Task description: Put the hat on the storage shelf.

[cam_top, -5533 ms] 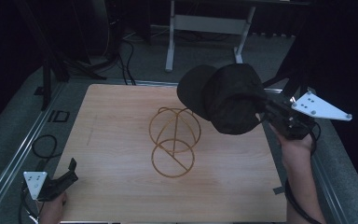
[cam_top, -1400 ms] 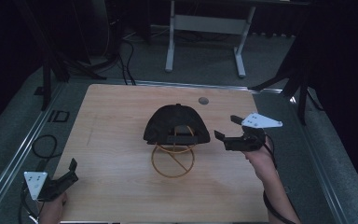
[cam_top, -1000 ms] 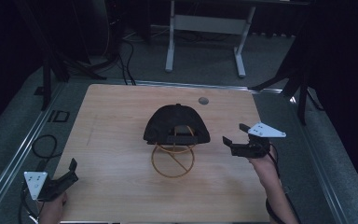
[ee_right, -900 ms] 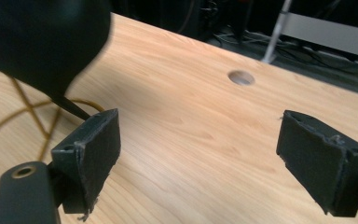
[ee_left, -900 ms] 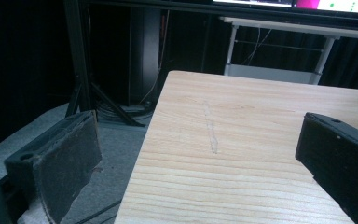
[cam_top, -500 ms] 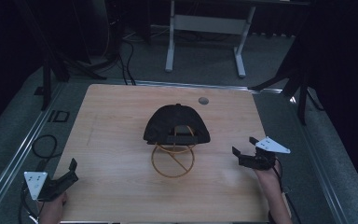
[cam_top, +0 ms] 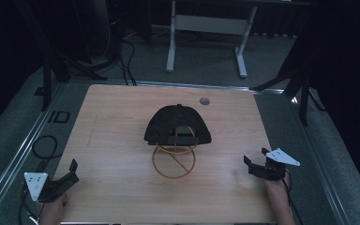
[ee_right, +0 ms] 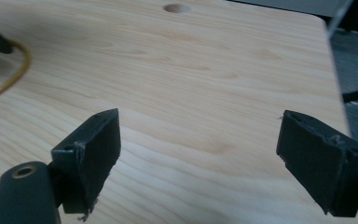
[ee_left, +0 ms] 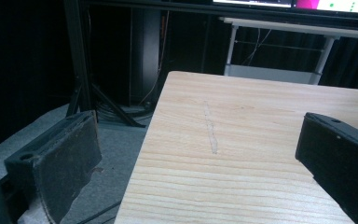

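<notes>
At the middle of the counter (cam_top: 122, 122), in the high view, we are recording a black cap (cam_top: 178, 125) sitting on top of a gold wire stand (cam_top: 174, 160); our left tool (cam_top: 70, 172) and right tool (cam_top: 254, 164) are resting near the front corners, well apart from it. In the left gripper view, we are noting the left tool (ee_left: 205, 158) gaping empty over the counter edge. In the right gripper view, we are listing the right tool (ee_right: 198, 154) spread wide, empty, with the stand's ring (ee_right: 9, 79) at the left.

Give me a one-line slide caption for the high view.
Black baseball cap resting on gold wire stand, both open claws at the wooden table's near corners.
</notes>
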{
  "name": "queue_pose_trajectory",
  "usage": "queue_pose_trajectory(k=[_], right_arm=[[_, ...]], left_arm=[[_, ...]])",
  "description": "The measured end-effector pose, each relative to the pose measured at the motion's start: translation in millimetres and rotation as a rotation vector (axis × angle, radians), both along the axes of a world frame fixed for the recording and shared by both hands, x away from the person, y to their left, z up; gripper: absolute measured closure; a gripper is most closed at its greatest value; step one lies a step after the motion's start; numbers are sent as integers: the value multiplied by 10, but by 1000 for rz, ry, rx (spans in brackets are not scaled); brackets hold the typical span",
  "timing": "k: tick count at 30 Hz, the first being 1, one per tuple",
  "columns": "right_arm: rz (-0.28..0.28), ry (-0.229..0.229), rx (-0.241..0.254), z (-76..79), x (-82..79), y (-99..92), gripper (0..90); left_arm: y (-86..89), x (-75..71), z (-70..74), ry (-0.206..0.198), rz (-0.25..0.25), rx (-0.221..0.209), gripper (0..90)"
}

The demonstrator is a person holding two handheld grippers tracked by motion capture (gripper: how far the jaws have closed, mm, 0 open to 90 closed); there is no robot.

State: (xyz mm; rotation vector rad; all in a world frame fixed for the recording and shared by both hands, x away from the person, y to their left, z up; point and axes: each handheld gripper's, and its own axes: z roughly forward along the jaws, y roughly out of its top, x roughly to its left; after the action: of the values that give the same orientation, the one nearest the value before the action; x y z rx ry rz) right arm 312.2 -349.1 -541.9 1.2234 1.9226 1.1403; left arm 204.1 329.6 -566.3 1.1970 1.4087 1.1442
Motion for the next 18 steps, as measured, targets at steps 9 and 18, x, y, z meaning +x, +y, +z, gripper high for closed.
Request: queue_pose_trajectory(k=[9, 18], right_arm=[[-135, 20, -9, -57, -152, -273, 137], [-265, 16, 26, -110, -306, -485, 137]], left_arm=[[1, 2, 1, 1, 0, 0, 5], [1, 2, 1, 2, 1, 0, 5]])
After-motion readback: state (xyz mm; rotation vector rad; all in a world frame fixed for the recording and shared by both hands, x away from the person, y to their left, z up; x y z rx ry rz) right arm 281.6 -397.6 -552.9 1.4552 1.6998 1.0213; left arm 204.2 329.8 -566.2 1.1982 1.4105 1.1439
